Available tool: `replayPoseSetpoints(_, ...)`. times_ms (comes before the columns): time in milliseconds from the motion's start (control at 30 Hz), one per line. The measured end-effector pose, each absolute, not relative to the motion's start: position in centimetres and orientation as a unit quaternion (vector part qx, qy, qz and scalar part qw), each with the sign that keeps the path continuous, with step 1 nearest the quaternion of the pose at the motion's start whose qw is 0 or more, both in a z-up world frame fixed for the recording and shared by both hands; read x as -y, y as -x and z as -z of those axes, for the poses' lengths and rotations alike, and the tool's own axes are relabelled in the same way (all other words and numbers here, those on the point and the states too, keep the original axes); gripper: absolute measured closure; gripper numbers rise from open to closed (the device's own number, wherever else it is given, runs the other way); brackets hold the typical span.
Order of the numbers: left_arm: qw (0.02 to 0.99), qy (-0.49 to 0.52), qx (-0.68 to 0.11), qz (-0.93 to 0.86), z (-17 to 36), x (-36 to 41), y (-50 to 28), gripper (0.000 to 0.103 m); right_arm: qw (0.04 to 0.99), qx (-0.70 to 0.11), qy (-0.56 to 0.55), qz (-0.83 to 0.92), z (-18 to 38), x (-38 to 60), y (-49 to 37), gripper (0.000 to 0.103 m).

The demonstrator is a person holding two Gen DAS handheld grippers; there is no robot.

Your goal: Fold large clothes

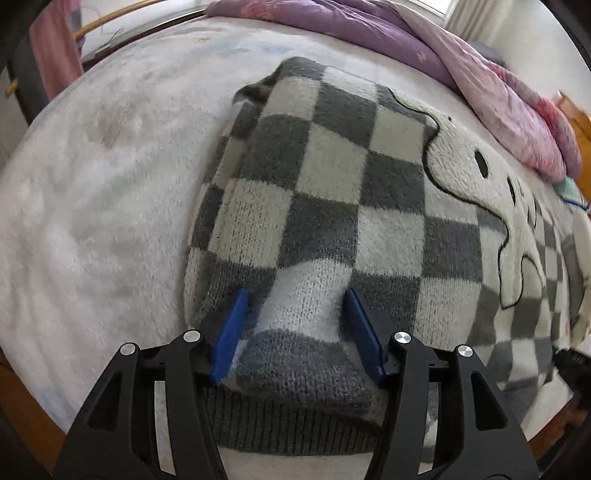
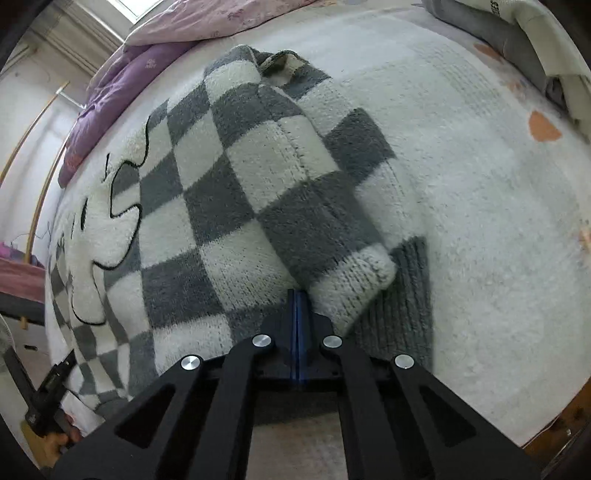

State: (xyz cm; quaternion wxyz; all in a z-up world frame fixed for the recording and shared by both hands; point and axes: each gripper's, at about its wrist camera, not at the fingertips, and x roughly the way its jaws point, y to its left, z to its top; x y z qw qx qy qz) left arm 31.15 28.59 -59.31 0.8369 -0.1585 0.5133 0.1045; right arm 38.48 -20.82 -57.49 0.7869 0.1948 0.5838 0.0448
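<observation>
A grey and white checkered knit sweater (image 1: pixel 332 192) with a white cartoon figure lies on the bed, both sleeves folded inward over the body. My left gripper (image 1: pixel 297 295) is open, its blue fingers (image 1: pixel 232 332) either side of the left sleeve's cuff end (image 1: pixel 299 362), near the ribbed hem (image 1: pixel 280 424). My right gripper (image 2: pixel 297 293) has its jaws together, tips at the edge of the folded right sleeve (image 2: pixel 332 229) near its cuff; no fabric shows between them. The ribbed hem (image 2: pixel 402 306) lies just to its right.
The sweater lies on a white fluffy blanket (image 1: pixel 92 221) that covers the bed. A purple and pink quilt (image 1: pixel 461 74) is bunched along the far side; it also shows in the right wrist view (image 2: pixel 122 88). Grey and white clothes (image 2: pixel 517 33) lie at the far right.
</observation>
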Motion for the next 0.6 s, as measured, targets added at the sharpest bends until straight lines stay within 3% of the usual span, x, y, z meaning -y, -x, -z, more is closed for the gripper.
replayPoseSetpoints(133,0.839,0.19,-0.498,-0.108,58.2,-30.5,-30.1,0.046,0.787,-0.595,-0.164,-0.016,55.7,20.0,-39.0,0.103)
replayPoseSetpoints(233,0.838,0.214,-0.484,-0.133,57.3,-32.5,-28.8,0.035,0.81,-0.564,-0.157,-0.033,52.2,18.5,-39.3,0.1)
replayPoseSetpoints(400,0.817,0.295,-0.475,-0.141,57.6,-35.5,-27.5,0.035,0.837,-0.519,-0.127,-0.122,47.8,11.4,-42.0,0.097)
replayPoseSetpoints(600,0.777,0.338,-0.516,-0.123,61.1,-35.9,-27.4,0.036,0.842,-0.498,-0.081,-0.191,47.9,2.7,-46.7,0.097)
